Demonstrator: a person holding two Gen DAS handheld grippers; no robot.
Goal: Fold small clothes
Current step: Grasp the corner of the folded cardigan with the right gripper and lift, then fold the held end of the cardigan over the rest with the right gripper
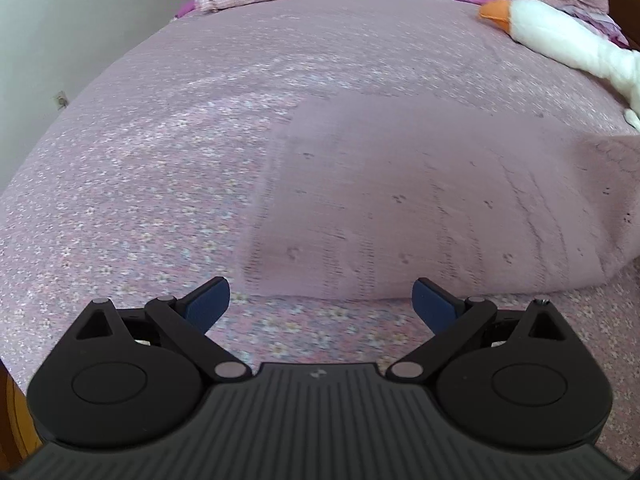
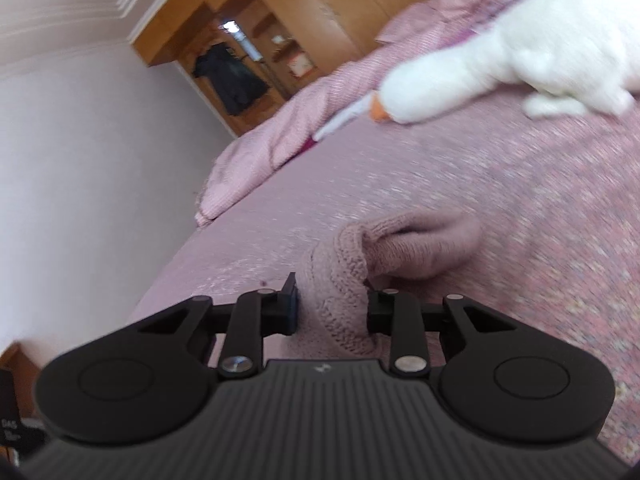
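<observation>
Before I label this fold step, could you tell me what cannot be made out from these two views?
- Pink knit garment: left wrist view, motion-blurred; right part cut by the frame edge.
- Same garment, right wrist view: the bunch inside the right claw hides the pinched edge.
- White plush toy: blurred, body cut off in both views.
- Left claw: open, holding nothing.

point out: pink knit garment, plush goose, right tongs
pink knit garment (image 1: pixel 400 200), left wrist view, flat middle panel.
plush goose (image 1: pixel 552 28), left wrist view, white head.
right tongs (image 2: pixel 332 312), right wrist view, midway between tips.
</observation>
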